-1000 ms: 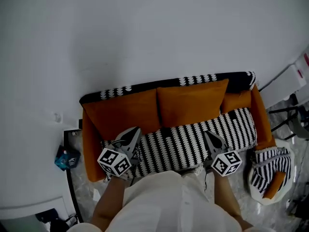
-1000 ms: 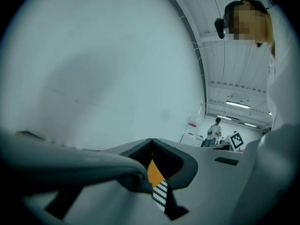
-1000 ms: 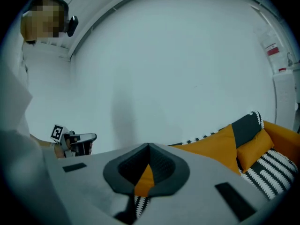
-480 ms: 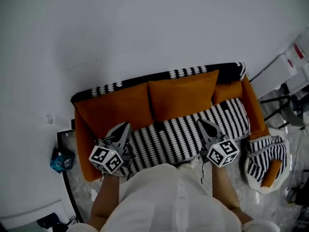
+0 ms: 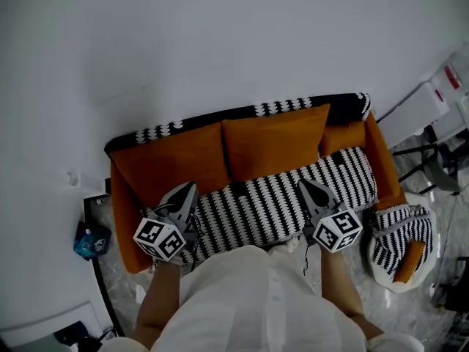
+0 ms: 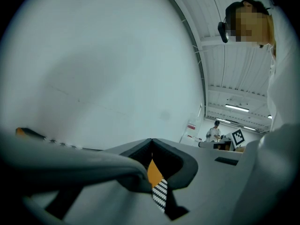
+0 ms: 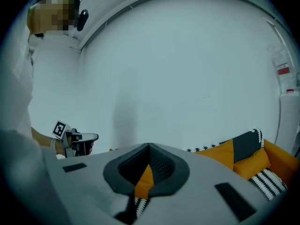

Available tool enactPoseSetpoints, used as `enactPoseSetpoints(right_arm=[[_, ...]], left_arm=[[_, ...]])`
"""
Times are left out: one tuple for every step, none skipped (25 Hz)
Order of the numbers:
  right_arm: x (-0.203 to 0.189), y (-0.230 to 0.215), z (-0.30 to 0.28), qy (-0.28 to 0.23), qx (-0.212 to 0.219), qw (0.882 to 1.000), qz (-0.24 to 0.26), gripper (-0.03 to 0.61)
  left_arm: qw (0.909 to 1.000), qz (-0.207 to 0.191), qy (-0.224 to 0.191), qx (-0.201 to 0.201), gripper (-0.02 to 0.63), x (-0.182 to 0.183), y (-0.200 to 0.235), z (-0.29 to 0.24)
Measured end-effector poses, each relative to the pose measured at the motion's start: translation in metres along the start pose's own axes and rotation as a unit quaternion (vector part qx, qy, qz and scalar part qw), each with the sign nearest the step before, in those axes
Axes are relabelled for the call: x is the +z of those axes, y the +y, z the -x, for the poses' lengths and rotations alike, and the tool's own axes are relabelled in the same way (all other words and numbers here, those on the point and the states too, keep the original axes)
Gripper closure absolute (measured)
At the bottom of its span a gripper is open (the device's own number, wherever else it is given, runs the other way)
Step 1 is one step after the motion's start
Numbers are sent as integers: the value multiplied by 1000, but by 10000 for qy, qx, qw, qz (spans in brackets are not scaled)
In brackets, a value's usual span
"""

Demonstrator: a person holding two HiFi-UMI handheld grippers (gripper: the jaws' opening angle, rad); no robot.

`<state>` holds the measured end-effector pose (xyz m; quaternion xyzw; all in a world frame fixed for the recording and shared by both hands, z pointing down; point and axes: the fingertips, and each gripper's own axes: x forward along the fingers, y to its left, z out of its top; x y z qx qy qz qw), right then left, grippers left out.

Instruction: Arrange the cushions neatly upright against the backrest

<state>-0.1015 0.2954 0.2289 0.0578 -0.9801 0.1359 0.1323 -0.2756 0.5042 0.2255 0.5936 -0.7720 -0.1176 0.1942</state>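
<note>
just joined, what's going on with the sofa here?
A person stands over the orange sofa with a tool in each hand. The left tool and right tool are both shut, tips over the black-and-white striped seat cushion; whether they pinch its fabric is unclear. The left orange cushion and middle orange cushion stand upright against the backrest; a smaller orange cushion sits in the right corner.

Left orange cushion, middle orange cushion, both upright against backrest, long striped cushion lying flat

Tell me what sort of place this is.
Probably a staged sitting corner inside a large hall: an orange sofa against a bare white wall, under a high ribbed ceiling with strip lights.
</note>
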Motion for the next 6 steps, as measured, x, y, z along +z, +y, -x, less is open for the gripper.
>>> enactPoseSetpoints(right_arm=[[0,0,0,13,2,10000,9,561],[-1,1,1,23,4,10000,16,561],[-1,1,2,30,7,10000,20,561],[-1,0,3,33,7,10000,23,561],[-1,0,3,34,6,10000,25,561],[-1,-1,4,35,4,10000,27,561]], left_arm=[[10000,6,9,0,589,-1,0,0],[10000,17,14,-1,589,-1,-1,0],[10000,32,15,-5,589,-2,-2,0],[10000,46,17,-12,589,-2,-3,-1],[10000,57,19,-19,589,-3,-3,-1],[10000,67,22,-28,589,-3,-4,-2]])
